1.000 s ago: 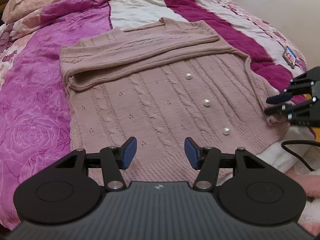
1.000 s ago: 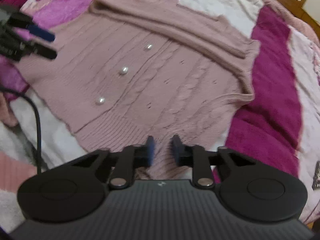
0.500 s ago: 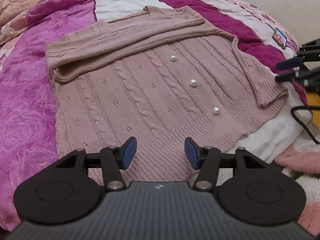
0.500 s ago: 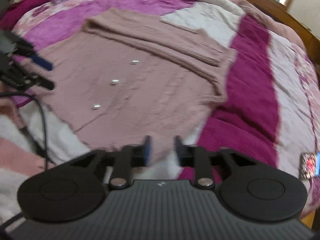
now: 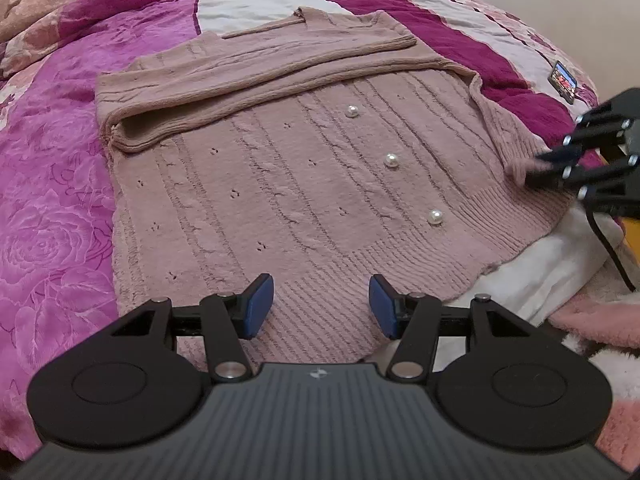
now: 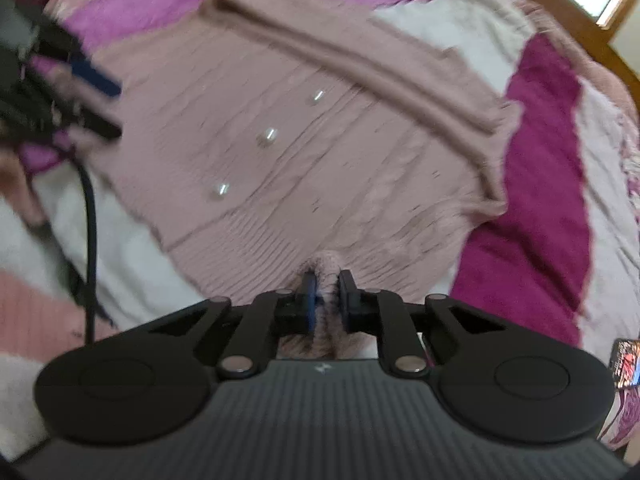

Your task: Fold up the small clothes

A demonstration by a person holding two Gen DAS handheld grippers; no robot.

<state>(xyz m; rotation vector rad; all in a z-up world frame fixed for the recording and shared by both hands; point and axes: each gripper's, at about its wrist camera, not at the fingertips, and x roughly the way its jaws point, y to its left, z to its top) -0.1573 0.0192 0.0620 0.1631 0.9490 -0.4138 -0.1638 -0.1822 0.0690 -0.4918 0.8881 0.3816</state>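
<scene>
Right gripper (image 6: 327,294): my jaws have just closed and are clamped on a bunched fold of the sweater's (image 5: 304,168) ribbed hem at its near right corner; knit shows between the blue pads.

Left gripper (image 5: 321,306): my jaws stand apart, nothing between them, hovering just above the ribbed hem at the sweater's near edge, left of its centre.

Sweater: dusty pink cable knit, spread flat on the bed (image 5: 52,216), hem toward me, neckline at the far end. One sleeve is folded across the chest in a long band lying left to right. Three pearl buttons (image 5: 391,160) run in a diagonal line down the body, right of my left jaws.

Bed: quilt in magenta, purple rose print and pale stripes; the sweater lies across the middle.

Phone (image 5: 564,82): on the quilt, far right, well apart from the sweater.

Cable (image 5: 608,252): black, hanging from my right gripper over the near right edge of the bed.
</scene>
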